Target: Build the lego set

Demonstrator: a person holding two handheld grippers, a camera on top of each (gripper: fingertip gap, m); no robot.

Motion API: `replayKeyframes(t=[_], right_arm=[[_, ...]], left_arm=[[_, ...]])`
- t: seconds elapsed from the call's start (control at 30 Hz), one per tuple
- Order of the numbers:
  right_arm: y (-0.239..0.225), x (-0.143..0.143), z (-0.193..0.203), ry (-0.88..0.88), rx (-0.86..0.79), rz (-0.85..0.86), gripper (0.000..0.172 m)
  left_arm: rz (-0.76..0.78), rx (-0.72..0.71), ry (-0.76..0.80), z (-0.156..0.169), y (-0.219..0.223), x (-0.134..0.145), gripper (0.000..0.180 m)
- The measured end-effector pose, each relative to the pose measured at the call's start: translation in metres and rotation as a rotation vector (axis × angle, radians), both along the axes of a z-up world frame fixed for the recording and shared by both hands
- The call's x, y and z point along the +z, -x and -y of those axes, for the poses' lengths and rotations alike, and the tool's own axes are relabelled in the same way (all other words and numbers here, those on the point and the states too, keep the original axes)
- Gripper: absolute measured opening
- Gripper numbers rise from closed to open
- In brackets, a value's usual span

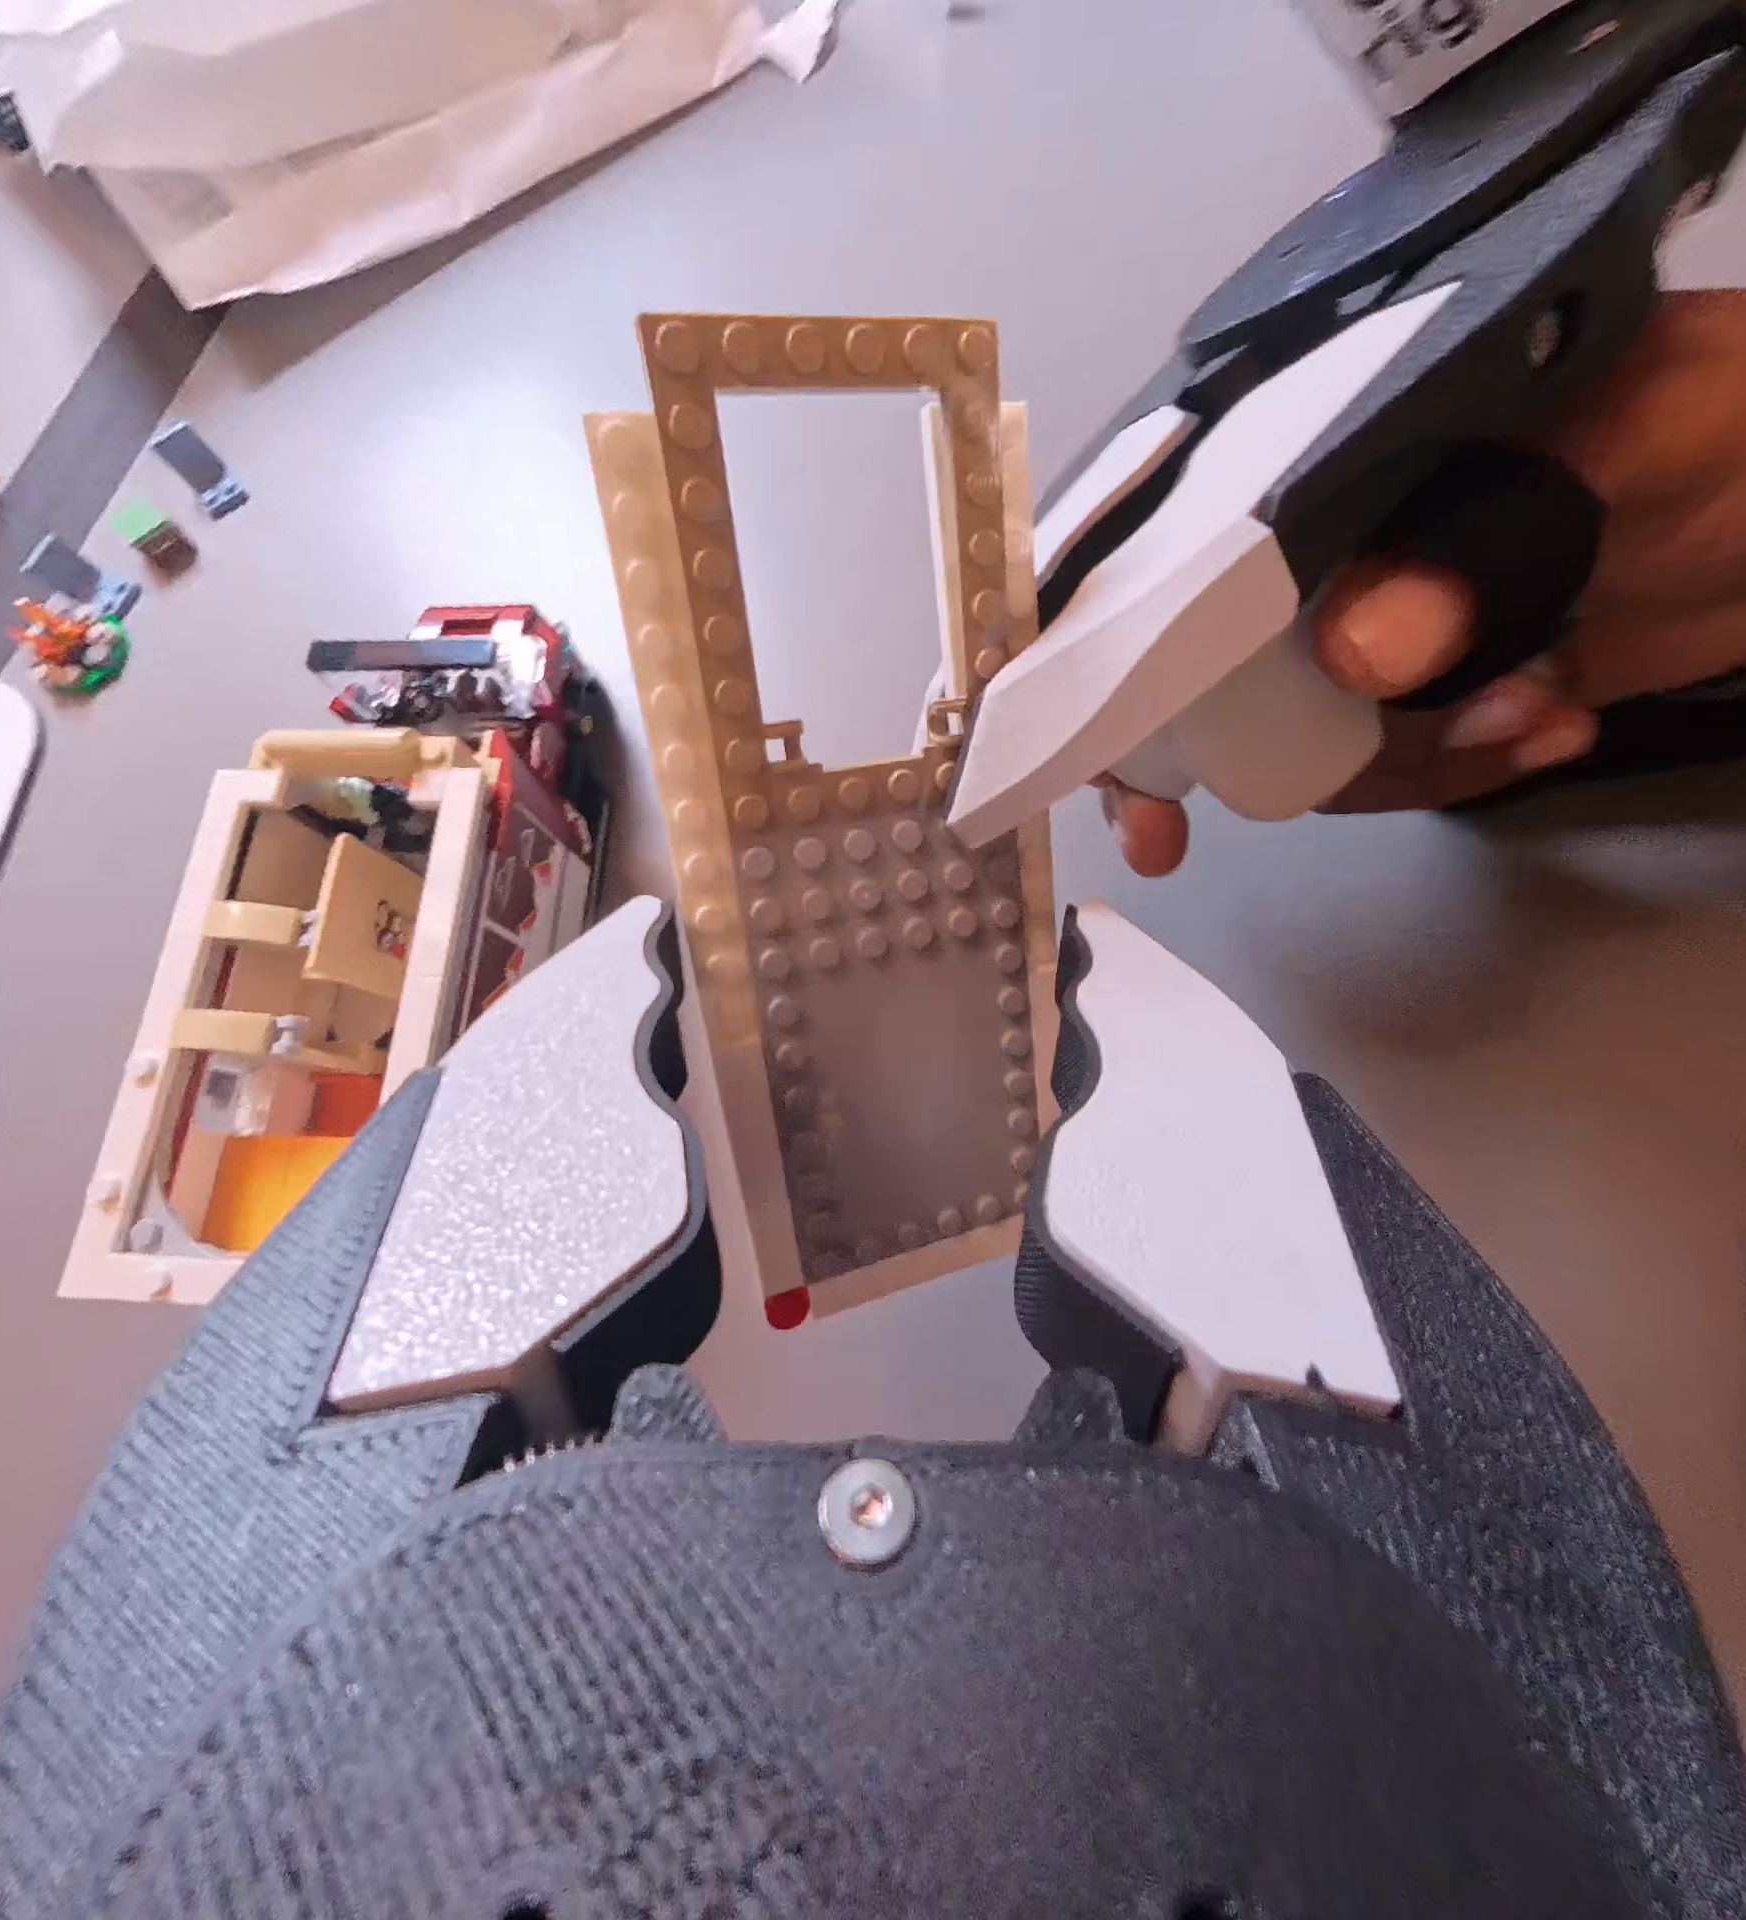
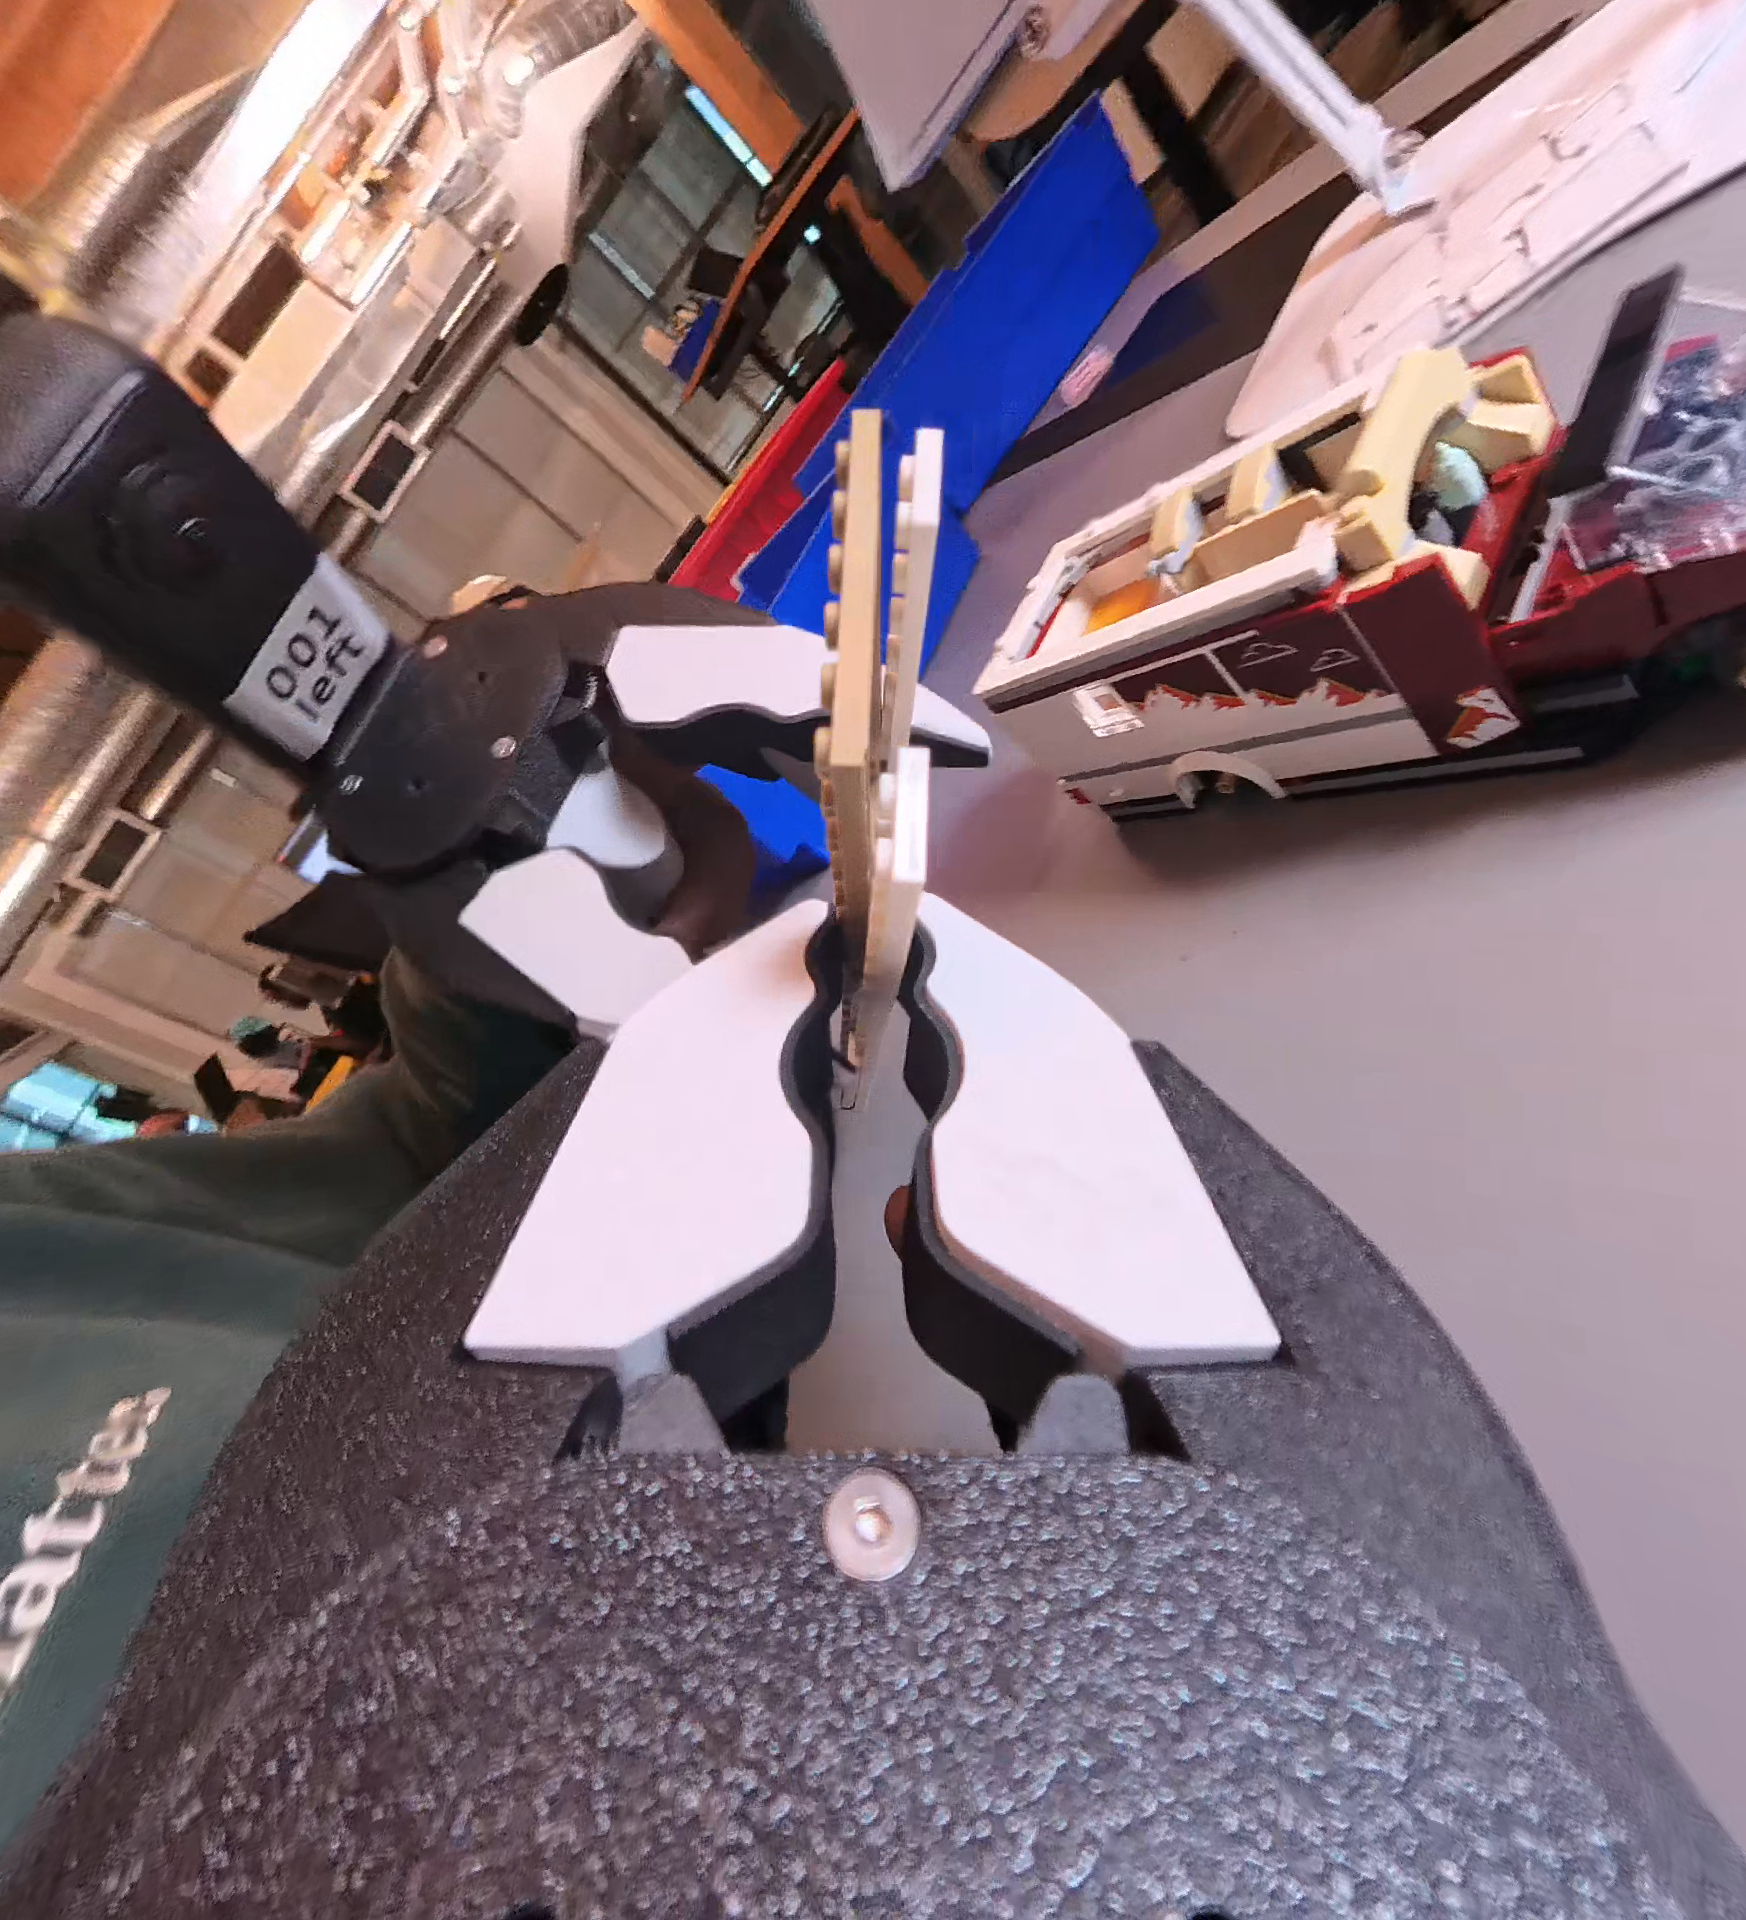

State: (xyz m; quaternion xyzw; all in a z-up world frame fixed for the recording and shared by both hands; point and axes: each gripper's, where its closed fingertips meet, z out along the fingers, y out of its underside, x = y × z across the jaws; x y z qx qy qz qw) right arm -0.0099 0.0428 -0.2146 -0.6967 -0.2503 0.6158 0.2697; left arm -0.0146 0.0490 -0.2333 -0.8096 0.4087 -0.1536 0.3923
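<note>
- Jaws first: right gripper [image 2: 864, 956] is clamped down on the edge of a tan studded plate [image 1: 827, 831], both pads pressing its faces, so that one's carrying it.
- left gripper [image 1: 864, 935] sits wide open with the plate's lower end between its fingers. Pads look just beside the plate's side edges, with a sliver of gap on the right, so I wouldn't call it a grip.
- plate's long axis runs straight out along the left gripper's fingers, away from its camera. The far half is an open frame with a window cut through it, and a paler plate is stacked behind.
- right gripper comes in from the side in the left wrist view, biting the plate's right edge about midway up, a hand [image 1: 1627, 582] behind it.
- Further out on the grey table [image 1: 1368, 1143]: a roofless brick camper van [image 2: 1316, 644], dark red and white, plus loose bits [image 1: 90, 623] and white paper bags [image 1: 329, 135].
</note>
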Motion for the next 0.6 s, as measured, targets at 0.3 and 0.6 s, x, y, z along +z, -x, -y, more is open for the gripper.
replayKeyframes(t=[0.3, 0.6], right_arm=[[-0.015, 0.023, 0.039, -0.332, 0.396, 0.04, 0.009], [-0.023, 0.028, 0.049, -0.679, 0.475, 0.07, 0.008]], left_arm=[[0.518, -0.296, 0.199, 0.031, -0.013, 0.053, 0.027], [0.45, -0.387, 0.079, 0.053, -0.025, 0.058, 0.009]])
